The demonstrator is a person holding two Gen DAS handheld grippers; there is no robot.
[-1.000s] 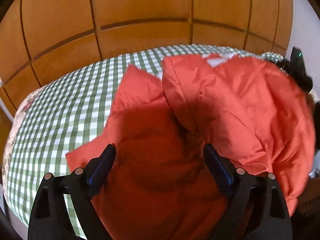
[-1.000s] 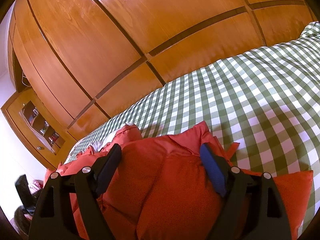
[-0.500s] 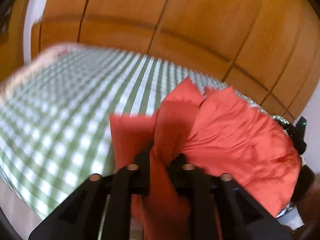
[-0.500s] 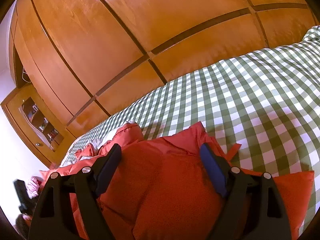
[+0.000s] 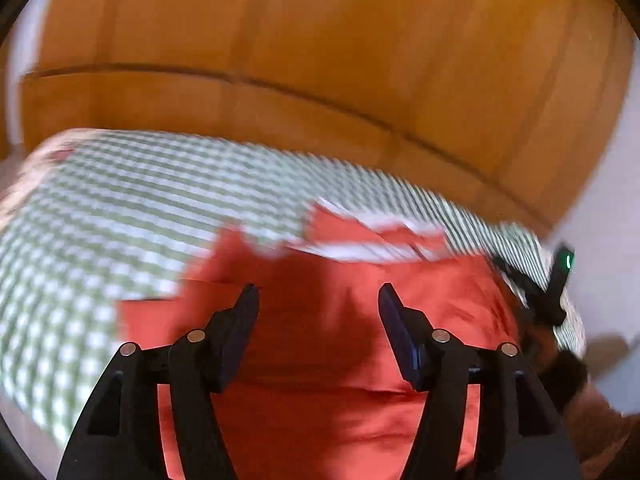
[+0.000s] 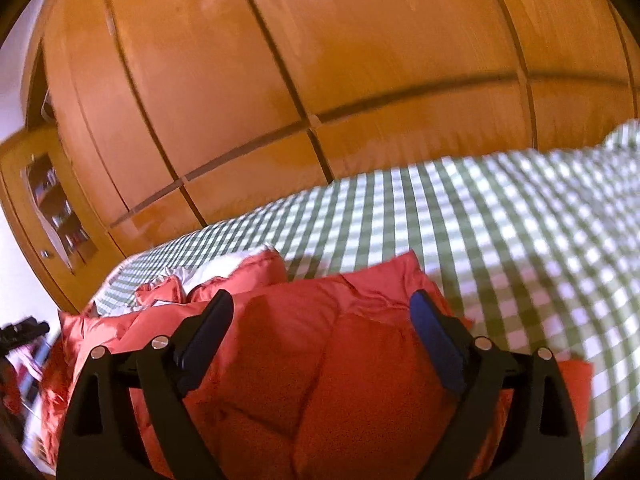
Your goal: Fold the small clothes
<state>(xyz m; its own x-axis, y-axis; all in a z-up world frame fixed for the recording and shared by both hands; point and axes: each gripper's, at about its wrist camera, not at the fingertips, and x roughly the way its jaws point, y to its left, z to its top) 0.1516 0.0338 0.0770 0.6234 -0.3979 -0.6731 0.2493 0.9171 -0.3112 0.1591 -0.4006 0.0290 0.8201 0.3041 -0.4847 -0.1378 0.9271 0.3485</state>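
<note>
A red-orange garment (image 5: 340,360) lies folded on the green-and-white checked bed cover (image 5: 120,208). The left wrist view is blurred by motion. My left gripper (image 5: 318,300) is open just above the garment and holds nothing. In the right wrist view the same garment (image 6: 320,380) lies bunched below my right gripper (image 6: 322,308), which is open with its jaws wide over the cloth. A white inner lining (image 6: 224,268) shows at the garment's far edge.
A wooden wardrobe wall (image 6: 320,80) stands behind the bed. The checked cover (image 6: 500,220) spreads to the right. The other gripper's black body with a green light (image 5: 560,280) shows at the right of the left wrist view. A wooden glass-front cabinet (image 6: 52,208) stands at far left.
Half a second ago my left gripper was shut on a fold of the garment; it has let go and opened, and the cloth now lies flatter. My right gripper stays open, shifted slightly.
</note>
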